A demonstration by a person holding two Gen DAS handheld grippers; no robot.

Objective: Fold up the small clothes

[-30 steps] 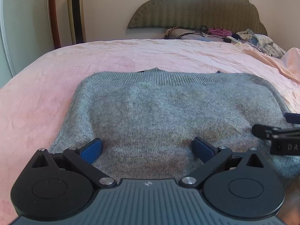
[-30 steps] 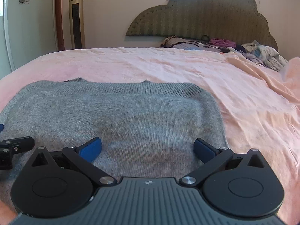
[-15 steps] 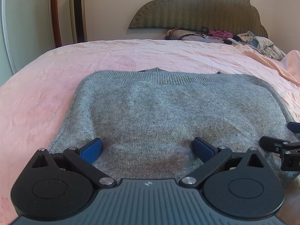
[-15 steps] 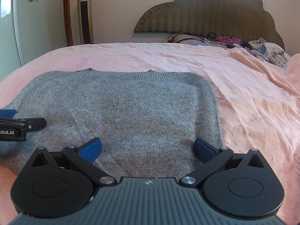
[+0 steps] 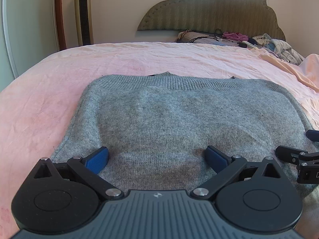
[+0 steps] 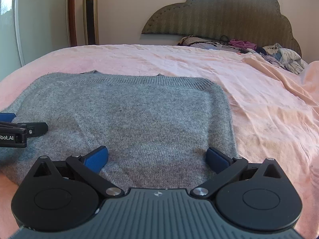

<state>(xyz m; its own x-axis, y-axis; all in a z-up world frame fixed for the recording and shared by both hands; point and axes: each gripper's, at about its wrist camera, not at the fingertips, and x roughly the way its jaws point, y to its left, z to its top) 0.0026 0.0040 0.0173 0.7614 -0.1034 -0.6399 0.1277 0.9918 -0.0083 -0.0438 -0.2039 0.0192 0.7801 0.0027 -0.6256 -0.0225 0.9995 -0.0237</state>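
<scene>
A grey knit sweater [image 5: 169, 115] lies folded flat on the pink bed sheet [image 5: 49, 91], ribbed hem at the far edge. My left gripper [image 5: 157, 157] is open, its blue pads [image 5: 97, 159] low over the sweater's near left part, holding nothing. My right gripper [image 6: 157, 157] is open over the sweater [image 6: 129, 119] near its right edge, also empty. Each gripper shows in the other's view: the right one at the right edge [image 5: 299, 159], the left one at the left edge [image 6: 18, 131].
A padded headboard [image 5: 209, 14] stands at the far end, with a heap of clothes and cables [image 5: 249, 41] below it. A tower fan [image 5: 83, 14] stands by the wall at the left. A rumpled pink cover [image 6: 289, 91] lies to the right.
Both grippers have drawn back toward the near edge of the sweater and stayed open. The sweater has not moved.
</scene>
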